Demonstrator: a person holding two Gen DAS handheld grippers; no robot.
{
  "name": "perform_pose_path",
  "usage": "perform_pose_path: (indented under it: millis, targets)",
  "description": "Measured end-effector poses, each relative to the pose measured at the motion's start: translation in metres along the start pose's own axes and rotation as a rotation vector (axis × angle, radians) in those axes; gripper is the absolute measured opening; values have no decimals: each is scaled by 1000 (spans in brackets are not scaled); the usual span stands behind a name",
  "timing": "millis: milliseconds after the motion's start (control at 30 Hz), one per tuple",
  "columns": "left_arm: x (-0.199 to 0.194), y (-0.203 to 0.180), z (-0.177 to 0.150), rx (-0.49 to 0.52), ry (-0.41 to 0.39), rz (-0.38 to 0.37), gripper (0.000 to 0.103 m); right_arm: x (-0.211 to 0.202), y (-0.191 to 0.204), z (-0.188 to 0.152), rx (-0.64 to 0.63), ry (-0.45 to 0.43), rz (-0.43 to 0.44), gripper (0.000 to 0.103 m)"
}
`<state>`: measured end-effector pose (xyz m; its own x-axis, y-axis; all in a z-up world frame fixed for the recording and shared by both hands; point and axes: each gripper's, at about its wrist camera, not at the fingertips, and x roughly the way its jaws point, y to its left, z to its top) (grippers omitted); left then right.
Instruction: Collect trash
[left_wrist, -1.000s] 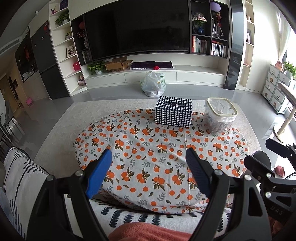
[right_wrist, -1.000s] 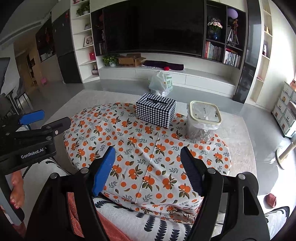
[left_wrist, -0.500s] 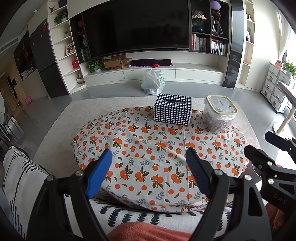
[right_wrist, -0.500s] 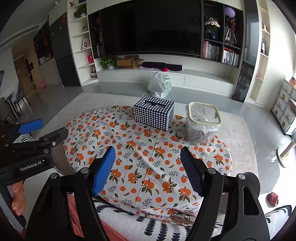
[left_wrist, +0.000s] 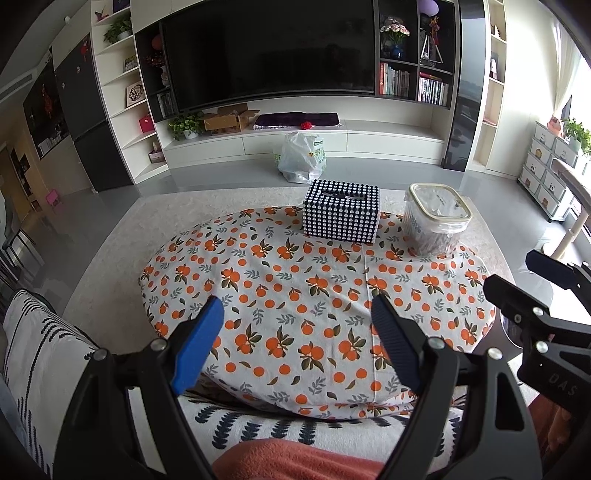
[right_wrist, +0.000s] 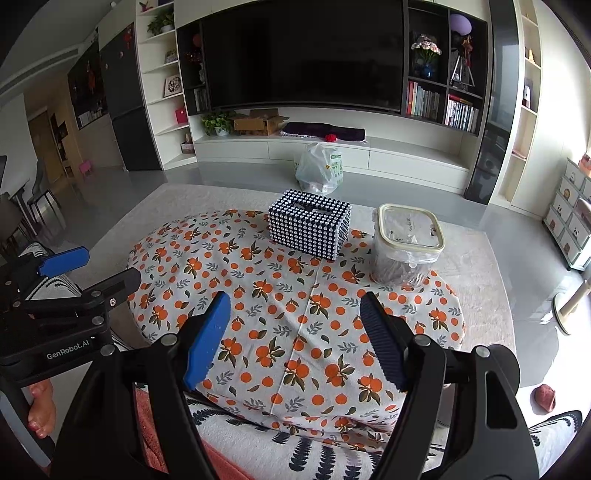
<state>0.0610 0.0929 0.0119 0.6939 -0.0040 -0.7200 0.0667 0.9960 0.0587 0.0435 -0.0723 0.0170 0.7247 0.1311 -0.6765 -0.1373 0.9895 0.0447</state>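
Note:
A low oval table under an orange-print cloth lies ahead in both views. At its far right stands a clear plastic-lined bin with a cream rim. No loose trash shows on the cloth. My left gripper hovers open over the table's near edge, nothing between its blue pads. My right gripper is open and empty as well, beside it. Each gripper shows at the edge of the other's view: the right gripper, the left gripper.
A black-and-white dotted tissue box sits left of the bin. A white plastic bag rests on the floor before the TV unit. Patterned cushions and an orange blanket lie below me. A person's foot is at lower left.

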Motion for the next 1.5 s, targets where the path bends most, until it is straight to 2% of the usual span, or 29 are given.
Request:
perform_pose_path:
  millis: [1500]
  targets:
    - [-8, 8, 7, -10, -12, -15, 85, -5, 5, 4, -6, -7, 4, 70]
